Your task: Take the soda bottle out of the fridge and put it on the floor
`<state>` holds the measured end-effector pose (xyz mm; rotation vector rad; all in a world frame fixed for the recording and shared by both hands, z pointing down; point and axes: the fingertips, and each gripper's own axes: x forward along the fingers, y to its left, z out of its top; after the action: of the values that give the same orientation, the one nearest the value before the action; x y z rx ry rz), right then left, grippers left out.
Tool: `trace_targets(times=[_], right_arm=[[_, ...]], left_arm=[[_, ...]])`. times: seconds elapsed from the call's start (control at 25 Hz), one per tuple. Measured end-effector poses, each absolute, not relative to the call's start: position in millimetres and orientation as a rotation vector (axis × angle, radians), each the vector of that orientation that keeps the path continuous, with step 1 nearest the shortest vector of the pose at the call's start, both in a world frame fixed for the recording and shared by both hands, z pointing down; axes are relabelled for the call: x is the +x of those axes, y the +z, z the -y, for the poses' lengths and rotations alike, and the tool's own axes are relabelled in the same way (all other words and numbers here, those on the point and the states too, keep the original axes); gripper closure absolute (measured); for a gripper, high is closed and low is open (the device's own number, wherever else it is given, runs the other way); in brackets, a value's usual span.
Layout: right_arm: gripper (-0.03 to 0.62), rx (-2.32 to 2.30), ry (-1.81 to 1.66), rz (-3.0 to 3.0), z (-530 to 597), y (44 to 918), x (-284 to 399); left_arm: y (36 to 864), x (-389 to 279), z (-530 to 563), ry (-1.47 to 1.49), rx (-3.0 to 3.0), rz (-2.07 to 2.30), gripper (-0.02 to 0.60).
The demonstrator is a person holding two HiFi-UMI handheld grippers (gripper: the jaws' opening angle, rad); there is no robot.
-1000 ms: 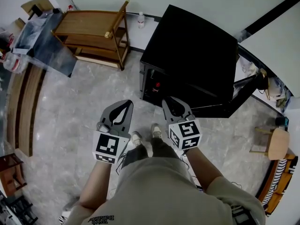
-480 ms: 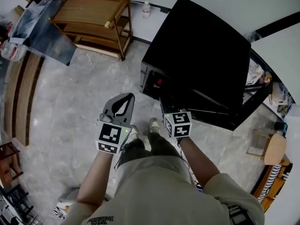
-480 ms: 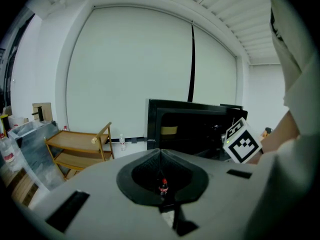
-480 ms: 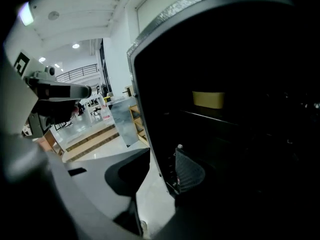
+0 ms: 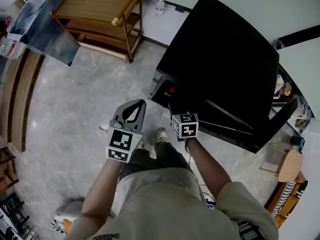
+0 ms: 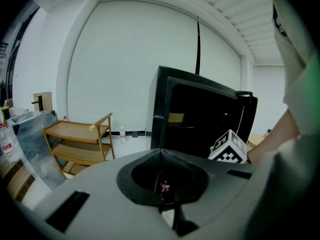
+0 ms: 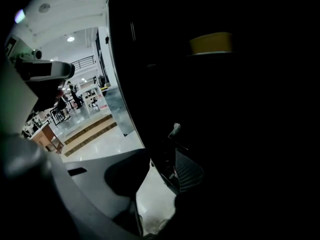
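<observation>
The black fridge (image 5: 220, 59) stands with its door swung out to the right. Low in its dark inside shows a small red cap (image 5: 171, 90), the soda bottle's top as far as I can tell. My right gripper (image 5: 175, 111) points into the fridge opening, mostly hidden under its marker cube. In the right gripper view that right gripper (image 7: 152, 176) is open; its jaws have just been opening and only floor shows between them. My left gripper (image 5: 139, 104) hangs left of the fridge over the floor, shut and empty. A red speck (image 6: 163, 186) shows through its jaw loop.
A wooden trolley (image 5: 100, 24) stands at the back left, with a clear water bottle (image 5: 160, 5) by the wall beside it. The open fridge door (image 5: 280, 121) juts out right, and a wooden chair (image 5: 287, 166) sits beyond it. My feet (image 5: 161, 134) are on the grey marble floor (image 5: 70, 114).
Both grippers have sunk lower. The right one has moved in toward the fridge opening and its jaws now hide under the cube. The left one stays shut.
</observation>
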<state>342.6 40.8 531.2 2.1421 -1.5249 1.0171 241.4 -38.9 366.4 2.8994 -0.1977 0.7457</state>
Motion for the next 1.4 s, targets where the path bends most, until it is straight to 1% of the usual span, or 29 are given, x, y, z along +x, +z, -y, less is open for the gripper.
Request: trace_targets(times=[0.08,0.28,0.44,0.72,1.08,1.12,1.16,1.4], right_arm=[[0.473,2.13,1.018,1.52,-32.1,551.4,346.0],[0.439,2.139,1.042,1.485,-21.4,593.6,360.1],[0.433,2.168,1.065,1.423,-20.8,621.2,371.3],[0.433,2.209,1.062,1.36,-16.5,660.2,389.1],[0.433,2.188,1.042,1.289,-5.7,691.3,407.1],[0.434,2.186,1.046,1.284,-4.8,693.8,407.8],[0.45,2.184,1.043,1.285,-3.0,695.4,408.8],[0.461,2.155,1.025,1.288,1.2,694.7,409.5]], left_arm=[[377.3,242.5,42.4,0.754,2.904,0.193,0.575],[405.2,239.9,47.9,0.774,2.898,0.215,0.575],[426.1,239.2,48.1,0.784,2.894,0.218,0.574],[454.4,236.6,49.4,0.793,2.895,0.234,0.575],[476.0,217.6,57.0,0.823,2.864,0.292,0.574],[476.5,214.9,57.5,0.823,2.862,0.296,0.575],[477.3,212.4,58.3,0.822,2.858,0.3,0.575],[477.2,204.4,60.6,0.794,2.815,0.328,0.575]])
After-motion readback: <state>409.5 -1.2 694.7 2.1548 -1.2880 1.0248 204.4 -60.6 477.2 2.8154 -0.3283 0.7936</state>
